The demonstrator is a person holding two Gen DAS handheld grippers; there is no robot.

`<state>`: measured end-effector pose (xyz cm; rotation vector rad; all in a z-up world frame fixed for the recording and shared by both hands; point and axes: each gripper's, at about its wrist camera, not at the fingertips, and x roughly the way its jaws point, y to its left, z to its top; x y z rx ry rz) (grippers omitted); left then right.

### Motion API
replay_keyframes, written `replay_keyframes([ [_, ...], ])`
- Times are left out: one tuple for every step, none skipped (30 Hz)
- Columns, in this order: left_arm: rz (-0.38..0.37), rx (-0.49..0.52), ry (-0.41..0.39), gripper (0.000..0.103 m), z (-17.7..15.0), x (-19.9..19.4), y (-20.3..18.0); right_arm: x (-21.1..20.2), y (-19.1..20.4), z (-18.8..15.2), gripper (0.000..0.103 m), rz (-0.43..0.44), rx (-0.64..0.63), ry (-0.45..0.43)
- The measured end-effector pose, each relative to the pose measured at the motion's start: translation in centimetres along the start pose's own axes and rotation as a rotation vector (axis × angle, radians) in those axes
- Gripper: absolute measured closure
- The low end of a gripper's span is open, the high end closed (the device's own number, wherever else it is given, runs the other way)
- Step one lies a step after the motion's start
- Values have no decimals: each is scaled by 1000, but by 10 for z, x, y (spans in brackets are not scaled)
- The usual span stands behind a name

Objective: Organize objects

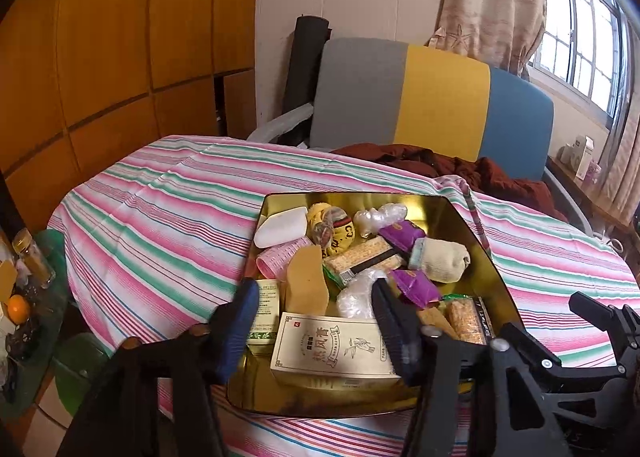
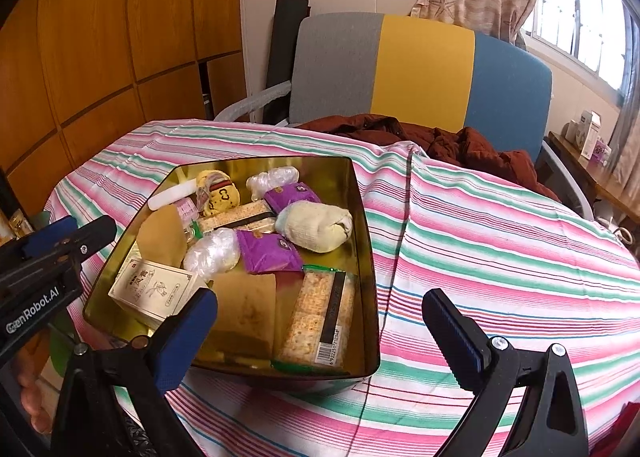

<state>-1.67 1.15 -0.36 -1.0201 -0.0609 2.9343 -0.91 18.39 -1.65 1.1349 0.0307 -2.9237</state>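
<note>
The counter (image 2: 500, 225), draped in a pink, green and white striped cloth, fills both views, with a grey, yellow and blue chair back (image 2: 420, 69) at its 12 o'clock edge and a dark red garment (image 2: 440, 141) heaped before that; a gold tin (image 2: 366, 257) sits on the cloth, packed with small things; the left gripper (image 1: 316, 317) hangs over the tin's 6 o'clock end, jaws parted and holding nothing, a cream box with printed characters (image 1: 332, 349) lying between its blue pads; the right gripper (image 2: 320, 317) hovers wide open and empty over the tin's 6 o'clock corner, one finger above the tin, the other out over the cloth at 3 o'clock; inside lie a clear-wrapped cracker pack (image 2: 320, 317), a rolled cream sock (image 2: 316, 229), two purple packets (image 2: 268, 253), a crumpled clear bag (image 2: 212, 253) and a white soap-like bar (image 1: 282, 231) at 11 o'clock.
</note>
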Motion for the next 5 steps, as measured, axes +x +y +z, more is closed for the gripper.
replay_keyframes([
  [-5,2,-2,55,0,0,0,0,0,0,0,0,1,1],
  [-9,3,-8,55,0,-1,0,1,0,0,0,0,2,3],
  [-10,4,-15,56,0,-2,0,1,0,0,0,0,2,5],
  [-10,3,-20,56,0,-2,0,2,0,0,0,0,2,5],
  [-17,2,-19,56,0,-3,0,2,-1,-1,0,-1,3,4],
])
